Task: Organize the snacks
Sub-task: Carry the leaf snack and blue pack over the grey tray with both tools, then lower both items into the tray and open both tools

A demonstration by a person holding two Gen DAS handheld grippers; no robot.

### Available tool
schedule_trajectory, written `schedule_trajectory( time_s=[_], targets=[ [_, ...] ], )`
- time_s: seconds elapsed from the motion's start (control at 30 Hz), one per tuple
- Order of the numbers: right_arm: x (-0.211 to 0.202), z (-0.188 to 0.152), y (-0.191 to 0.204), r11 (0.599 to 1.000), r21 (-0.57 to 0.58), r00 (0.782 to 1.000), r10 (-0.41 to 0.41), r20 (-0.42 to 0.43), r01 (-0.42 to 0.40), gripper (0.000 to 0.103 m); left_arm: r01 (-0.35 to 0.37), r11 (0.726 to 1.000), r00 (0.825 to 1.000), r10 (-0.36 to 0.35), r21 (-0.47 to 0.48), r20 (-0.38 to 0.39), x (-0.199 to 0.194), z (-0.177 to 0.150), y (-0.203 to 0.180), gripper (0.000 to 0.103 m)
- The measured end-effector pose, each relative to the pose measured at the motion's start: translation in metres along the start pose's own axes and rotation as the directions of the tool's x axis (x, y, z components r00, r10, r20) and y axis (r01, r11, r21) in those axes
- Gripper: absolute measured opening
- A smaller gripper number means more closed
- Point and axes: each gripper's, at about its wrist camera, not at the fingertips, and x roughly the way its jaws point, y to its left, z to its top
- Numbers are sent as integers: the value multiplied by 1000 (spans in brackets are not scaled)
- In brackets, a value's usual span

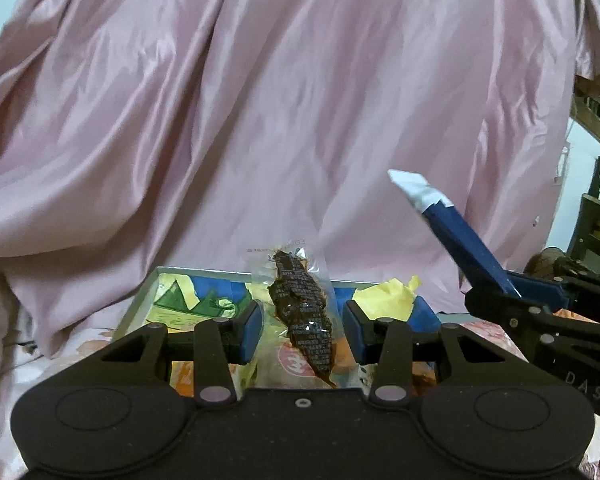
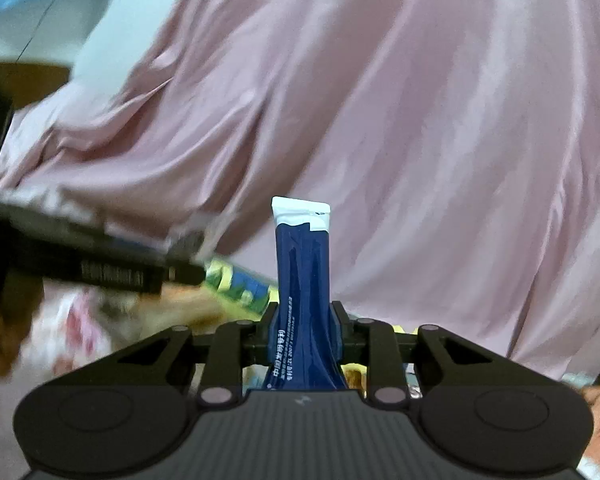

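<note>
Fingers of the left gripper (image 1: 302,330) pinch a clear packet of dark dried snack (image 1: 302,312) upright above the picture-printed tray (image 1: 204,298); the right gripper (image 2: 303,330) clamps a navy stick sachet (image 2: 302,280). Both packets are slick — either could slip out, judging by the narrow holds.

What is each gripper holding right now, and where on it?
The right gripper clamps a dark blue sachet at its lower half, white end up. The left gripper grips a clear packet of dark snack by its side edges.
</note>
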Motion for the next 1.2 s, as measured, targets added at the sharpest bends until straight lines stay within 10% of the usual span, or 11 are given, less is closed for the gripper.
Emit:
schedule_trajectory(
  time_s=[1.2],
  targets=[
    [98, -54, -23, 964, 265, 978, 54, -203, 2, 30, -16, 1000, 985, 15, -3, -170, 76, -26, 9, 48]
  ],
)
